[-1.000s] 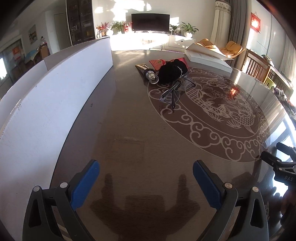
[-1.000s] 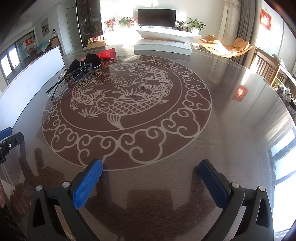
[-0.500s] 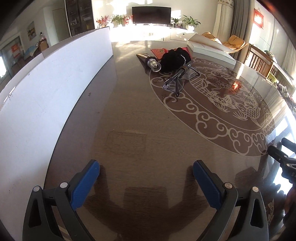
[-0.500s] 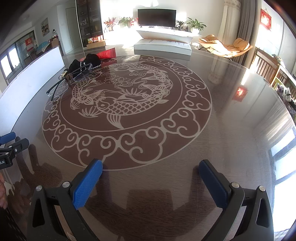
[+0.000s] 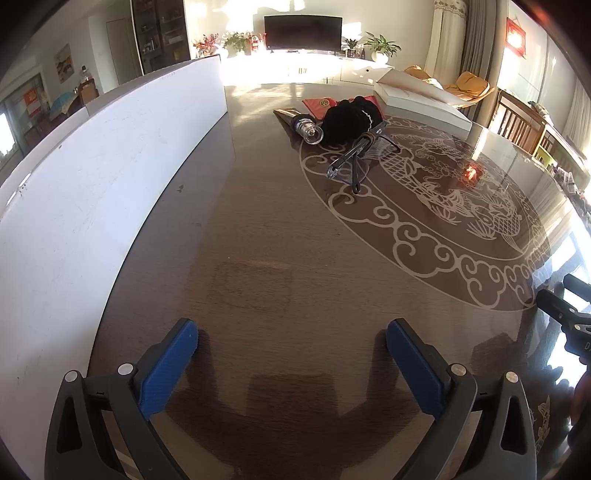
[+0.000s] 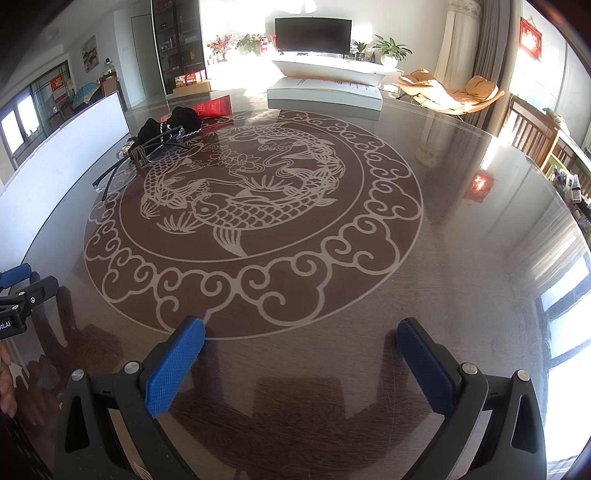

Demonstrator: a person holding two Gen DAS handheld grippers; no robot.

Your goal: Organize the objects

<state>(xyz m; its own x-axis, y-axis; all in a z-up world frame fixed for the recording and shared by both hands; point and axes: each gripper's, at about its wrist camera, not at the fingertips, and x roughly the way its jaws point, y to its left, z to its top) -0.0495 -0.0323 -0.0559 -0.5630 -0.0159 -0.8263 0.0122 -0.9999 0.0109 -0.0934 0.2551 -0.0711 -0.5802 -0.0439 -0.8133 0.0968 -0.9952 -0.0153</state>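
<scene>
- White board (image 5: 92,206), far left: running alongside the table (image 5: 280,258).
- Left gripper (image 5: 291,343): jaws spread wide, holding nothing; it is advancing, so the far pile is looming larger than a second ago, suggesting an approach.
- Glasses (image 5: 351,162), black pouch (image 5: 351,118), tube (image 5: 306,127), red packet (image 5: 321,103): lying clustered, untouched.
- Right gripper (image 6: 301,343): spread wide, empty, staying put.

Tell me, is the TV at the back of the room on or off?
Off, it seems. The TV shows only a flat dark screen in both views, with no picture or glow, though the bright sunlight around it could hide a faint image.
</scene>
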